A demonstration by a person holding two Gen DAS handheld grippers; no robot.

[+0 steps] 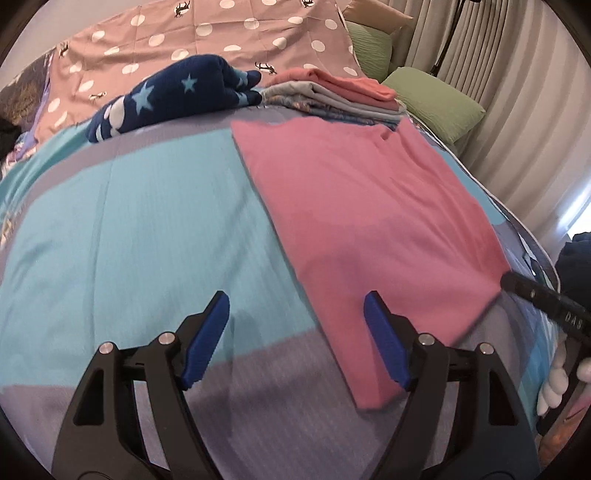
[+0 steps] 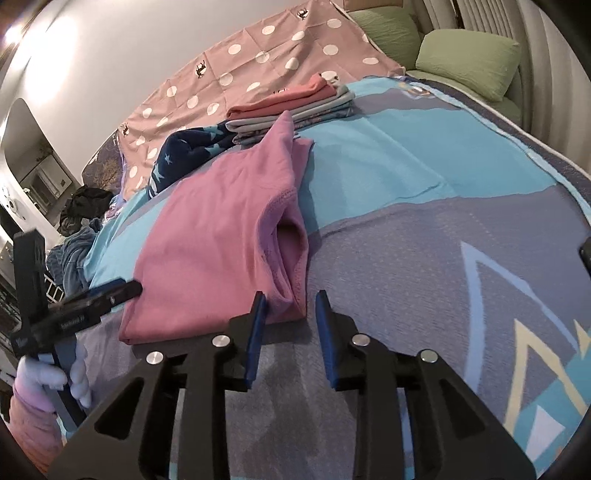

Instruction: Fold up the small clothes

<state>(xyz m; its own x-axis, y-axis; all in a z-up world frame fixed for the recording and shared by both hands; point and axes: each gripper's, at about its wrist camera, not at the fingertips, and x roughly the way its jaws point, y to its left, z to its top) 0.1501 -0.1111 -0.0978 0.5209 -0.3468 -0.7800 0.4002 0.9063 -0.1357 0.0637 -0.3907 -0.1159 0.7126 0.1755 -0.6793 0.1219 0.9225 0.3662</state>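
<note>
A pink garment [image 1: 369, 221] lies folded flat on the blue and grey bed cover [image 1: 147, 206]. My left gripper [image 1: 296, 299] hovers over the cover at the garment's near left edge, open wide, with nothing between its blue pads. In the right wrist view the same pink garment [image 2: 221, 236] shows a folded sleeve opening along its right side. My right gripper [image 2: 290, 297] stands partly open just short of the garment's near right corner, and its pads do not press on the cloth. A gloved hand [image 2: 51, 376] holds the left gripper at the garment's left edge.
A stack of folded clothes [image 1: 332, 92] sits at the far end of the bed, with a navy star-patterned garment [image 1: 177, 96] beside it. Behind them lie a pink polka-dot sheet [image 1: 221, 33] and green pillows [image 1: 436, 99]. Curtains [image 1: 517, 92] hang on the right.
</note>
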